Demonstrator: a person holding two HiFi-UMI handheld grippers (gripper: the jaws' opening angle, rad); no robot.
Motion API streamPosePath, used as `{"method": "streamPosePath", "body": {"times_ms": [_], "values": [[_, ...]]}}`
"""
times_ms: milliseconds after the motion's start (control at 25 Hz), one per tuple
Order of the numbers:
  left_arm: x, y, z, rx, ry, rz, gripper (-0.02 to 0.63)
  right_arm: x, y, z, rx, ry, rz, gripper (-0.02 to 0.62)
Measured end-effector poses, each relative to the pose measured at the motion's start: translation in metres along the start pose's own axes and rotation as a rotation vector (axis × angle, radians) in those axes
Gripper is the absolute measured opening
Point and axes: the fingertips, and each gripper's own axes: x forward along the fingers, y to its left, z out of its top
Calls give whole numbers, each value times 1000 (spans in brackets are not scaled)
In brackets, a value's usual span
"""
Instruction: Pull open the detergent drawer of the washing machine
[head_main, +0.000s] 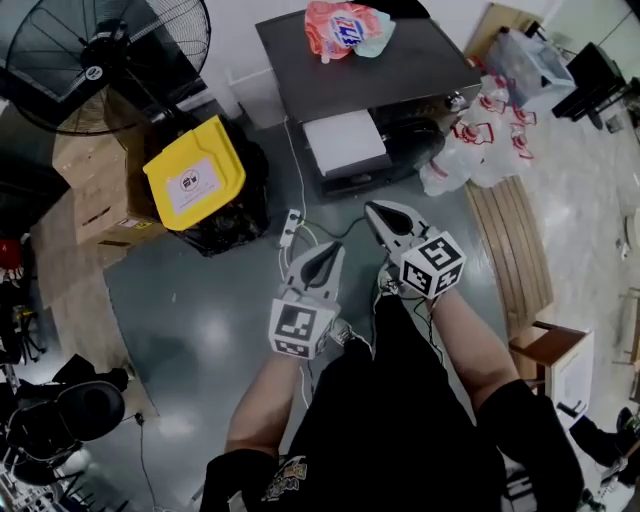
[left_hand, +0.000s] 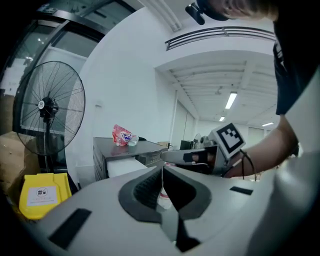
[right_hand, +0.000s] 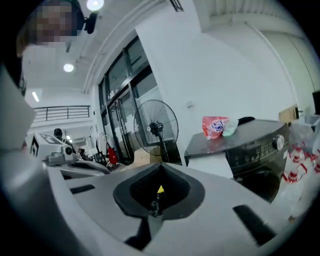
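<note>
The dark grey washing machine (head_main: 400, 70) stands ahead of me, with its white detergent drawer (head_main: 343, 142) sticking out from the front left. A red detergent pouch (head_main: 345, 28) lies on top. My left gripper (head_main: 330, 255) hangs over the floor short of the machine, shut and holding nothing. My right gripper (head_main: 378, 212) is a little nearer the drawer and apart from it, also shut and holding nothing. In the left gripper view the closed jaws (left_hand: 162, 172) point at the drawer (left_hand: 122, 167). The right gripper view shows shut jaws (right_hand: 160, 170), with the machine (right_hand: 250, 145) off to the right.
A big black floor fan (head_main: 100, 55) stands at the far left. A bin with a yellow lid (head_main: 195, 172) and cardboard boxes (head_main: 95, 190) are left of the machine. A power strip (head_main: 292, 228) lies on the floor. Plastic bags (head_main: 480, 140) and a wooden pallet (head_main: 520, 250) are to the right.
</note>
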Motion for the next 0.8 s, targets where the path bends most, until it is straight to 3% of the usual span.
{"method": "streamPosePath", "body": {"times_ms": [200, 480, 680, 800], "values": [[-10, -17, 21, -2, -36, 24, 11, -38, 31, 35, -181, -27, 34, 3], [-8, -54, 44, 12, -79, 106, 11, -95, 47, 62, -347, -54, 90, 5], [1, -93, 43, -48, -97, 185, 11, -147, 33, 63, -333, -85, 122, 5], [4, -126, 44, -40, -102, 215, 11, -178, 21, 58, -287, -88, 140, 5]]}}
